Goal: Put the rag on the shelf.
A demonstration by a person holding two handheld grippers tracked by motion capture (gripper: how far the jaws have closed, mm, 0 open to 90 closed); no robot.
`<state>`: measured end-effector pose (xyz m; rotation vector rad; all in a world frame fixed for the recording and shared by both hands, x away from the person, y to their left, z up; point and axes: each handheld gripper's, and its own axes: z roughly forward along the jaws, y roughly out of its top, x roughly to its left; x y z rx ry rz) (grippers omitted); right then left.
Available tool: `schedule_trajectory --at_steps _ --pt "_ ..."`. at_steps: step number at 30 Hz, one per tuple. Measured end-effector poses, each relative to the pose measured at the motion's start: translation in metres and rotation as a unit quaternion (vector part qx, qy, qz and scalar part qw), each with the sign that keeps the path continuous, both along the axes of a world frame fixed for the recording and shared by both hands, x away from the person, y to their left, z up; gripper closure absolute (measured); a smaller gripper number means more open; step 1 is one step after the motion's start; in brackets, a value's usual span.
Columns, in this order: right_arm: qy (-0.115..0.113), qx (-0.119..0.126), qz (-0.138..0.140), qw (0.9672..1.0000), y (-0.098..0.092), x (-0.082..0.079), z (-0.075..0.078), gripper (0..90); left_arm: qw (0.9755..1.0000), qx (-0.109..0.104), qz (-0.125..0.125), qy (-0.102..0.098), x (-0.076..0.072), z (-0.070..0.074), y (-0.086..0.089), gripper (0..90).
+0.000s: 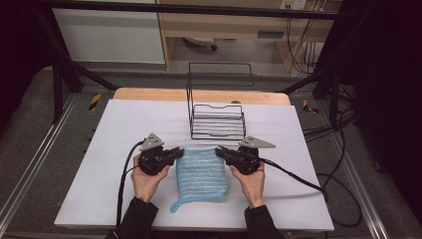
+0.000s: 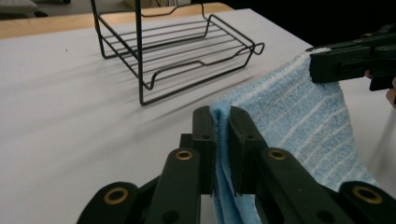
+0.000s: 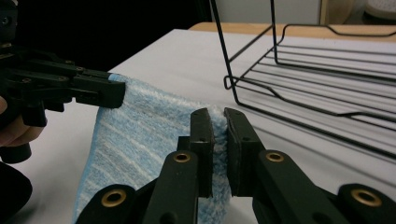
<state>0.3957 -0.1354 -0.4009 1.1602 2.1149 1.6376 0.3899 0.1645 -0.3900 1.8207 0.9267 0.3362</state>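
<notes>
A light blue striped towel (image 1: 201, 175) hangs from its two far corners over the white table top, its near end with a small loop resting on the surface. My left gripper (image 1: 181, 151) is shut on the towel's left far corner (image 2: 220, 114). My right gripper (image 1: 219, 150) is shut on the right far corner (image 3: 218, 116). In the left gripper view the towel (image 2: 299, 116) stretches across to the right gripper (image 2: 322, 65). From the right gripper view, the cloth (image 3: 135, 126) runs over to the left gripper (image 3: 109, 95).
A black wire rack (image 1: 217, 118) stands just beyond the towel at the table's middle back, with a tall wire frame rising behind it. The white table cover (image 1: 124, 129) reaches a wooden edge (image 1: 149, 93) at the far side. Cables trail from both grippers.
</notes>
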Motion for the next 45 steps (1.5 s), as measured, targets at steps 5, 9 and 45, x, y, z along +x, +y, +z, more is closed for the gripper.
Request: schedule_trajectory --at_steps 5,9,45 --pt "-0.022 0.003 -0.001 0.9997 -0.001 -0.005 0.011 83.0 0.9997 -0.009 0.002 -0.021 -0.005 0.01 0.0 81.9" --pt "-0.041 0.003 -0.004 0.9992 -0.002 -0.008 0.019 83.0 0.9993 -0.014 0.004 -0.035 -0.007 0.017 -0.001 81.9" --pt "-0.152 0.023 -0.046 0.987 -0.015 -0.022 0.088 83.0 0.99 -0.067 0.008 -0.124 -0.003 0.077 -0.019 81.9"
